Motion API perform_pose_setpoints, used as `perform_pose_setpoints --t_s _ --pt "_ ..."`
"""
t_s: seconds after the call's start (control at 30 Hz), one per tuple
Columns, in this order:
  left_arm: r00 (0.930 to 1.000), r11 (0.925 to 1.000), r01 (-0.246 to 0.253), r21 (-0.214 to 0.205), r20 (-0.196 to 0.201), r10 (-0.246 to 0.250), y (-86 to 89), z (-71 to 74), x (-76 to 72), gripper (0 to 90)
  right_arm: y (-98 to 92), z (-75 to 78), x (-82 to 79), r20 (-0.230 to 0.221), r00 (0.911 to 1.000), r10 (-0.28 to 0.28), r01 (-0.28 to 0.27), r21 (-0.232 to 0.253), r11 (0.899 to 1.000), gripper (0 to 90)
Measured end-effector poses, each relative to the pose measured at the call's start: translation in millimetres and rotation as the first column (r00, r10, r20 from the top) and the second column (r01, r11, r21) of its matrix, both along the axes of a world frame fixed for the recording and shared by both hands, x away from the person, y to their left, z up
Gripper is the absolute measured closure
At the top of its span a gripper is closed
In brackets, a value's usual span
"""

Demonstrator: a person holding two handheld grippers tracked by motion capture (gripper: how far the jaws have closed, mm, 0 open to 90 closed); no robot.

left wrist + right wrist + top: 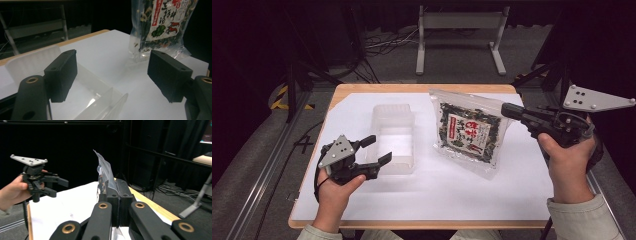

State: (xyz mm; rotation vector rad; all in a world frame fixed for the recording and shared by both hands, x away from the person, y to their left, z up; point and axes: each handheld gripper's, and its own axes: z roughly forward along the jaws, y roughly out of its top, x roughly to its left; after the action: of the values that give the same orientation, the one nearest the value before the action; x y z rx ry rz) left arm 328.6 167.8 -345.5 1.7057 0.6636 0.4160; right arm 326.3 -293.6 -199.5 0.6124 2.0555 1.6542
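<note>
A clear bag of dark green snack with a red and white label (pixel 469 132) (pixel 162 27) is held at its right edge by my right gripper (pixel 508 111), which is shut on it. In the right gripper view the bag's clear edge (pixel 105 173) sticks up from between the closed jaws (pixel 117 192). The bag hangs tilted, its lower end touching the white sheet. A clear, empty plastic container (pixel 394 140) (pixel 100 100) lies left of centre. My left gripper (pixel 376 150) (pixel 115 75) is open at the container's near left corner, holding nothing; it also appears farther off (pixel 47 186).
A white sheet (pixel 422 195) covers the wooden table (pixel 362 89). Behind the table a grey metal stand (pixel 460 30) and cables (pixel 382 42) are on the floor. Dark frames stand at both sides.
</note>
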Motion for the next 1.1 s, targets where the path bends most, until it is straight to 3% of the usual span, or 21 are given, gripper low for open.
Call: perform_pose_setpoints --t_s 0.4,0.5,0.7,1.1 --pt "0.9953 0.9954 0.095 -0.002 0.018 -0.095 -41.8 20.0 10.1 24.1 16.6 -0.4 -1.6 0.006 0.9983 0.058 -0.058 -0.006 0.998 90.0" --pt "0.99 0.9899 0.141 -0.015 0.009 -0.141 -53.3 26.7 13.8 23.8 18.4 -0.9 -1.2 0.007 0.9977 0.068 -0.068 -0.002 0.998 90.0" --pt "0.9858 0.986 0.166 -0.011 0.028 -0.166 -69.2 37.3 21.2 25.3 19.5 -1.7 -1.5 0.011 0.996 0.089 -0.089 0.008 0.996 90.0" --pt "0.9724 0.9704 0.233 -0.063 0.023 -0.232 -92.4 38.1 36.6 25.0 20.6 -5.1 -4.1 0.023 0.9905 0.136 -0.136 0.008 0.991 90.0"
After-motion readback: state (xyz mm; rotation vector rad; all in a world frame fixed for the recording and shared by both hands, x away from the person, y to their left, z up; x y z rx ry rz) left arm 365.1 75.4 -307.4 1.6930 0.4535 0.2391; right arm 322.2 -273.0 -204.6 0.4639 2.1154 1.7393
